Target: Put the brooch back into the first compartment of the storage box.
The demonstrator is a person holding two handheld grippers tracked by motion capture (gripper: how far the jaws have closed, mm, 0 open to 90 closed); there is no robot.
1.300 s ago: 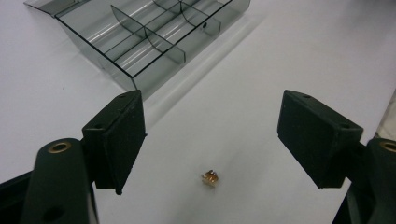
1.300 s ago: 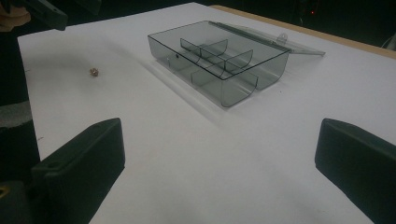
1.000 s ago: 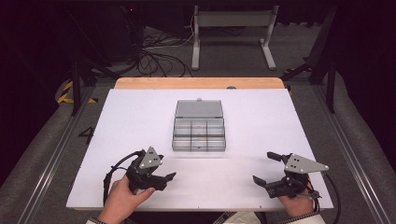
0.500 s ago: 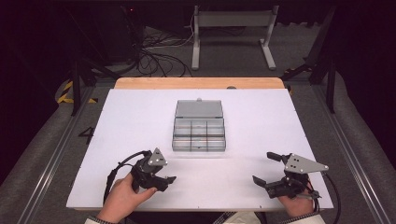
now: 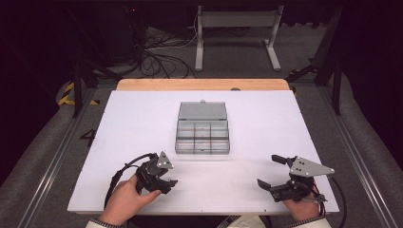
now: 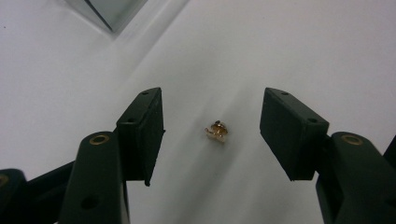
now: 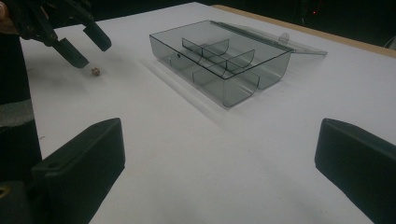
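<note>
A small brass-coloured metal piece (image 6: 216, 131), knobbly and shiny, lies on the smooth matt white table top (image 5: 266, 118), near its front edge on the left. The left gripper (image 5: 167, 184), made of matt black plastic with blocky rectangular pads, hangs tilted down right over it. In the left gripper view the piece sits on the table between the two pads, clear of both; the jaws stand half apart and have just been closing, gripping nothing so far. In the right gripper view the same piece (image 7: 95, 71) lies just below the left gripper's tips.

Near the middle of the table stands a clear smoke-grey plastic box (image 5: 202, 148) with thin divider walls that cut it into small square compartments; its hinged flat lid (image 5: 202, 111) lies open, folded back on the far side. The compartments look bare as far as can be told.

The right gripper (image 5: 273, 172), black with a grey three-cornered metal plate on top, rests at the front right of the table, well apart from the box, its jaws wide and empty.

Compared with the earlier high view, the left gripper sits slightly farther right and nearer the front edge; the right gripper and the box are unchanged.

A dark mark shaped like a "4" (image 5: 89, 137) shows on the grey floor left of the table.
</note>
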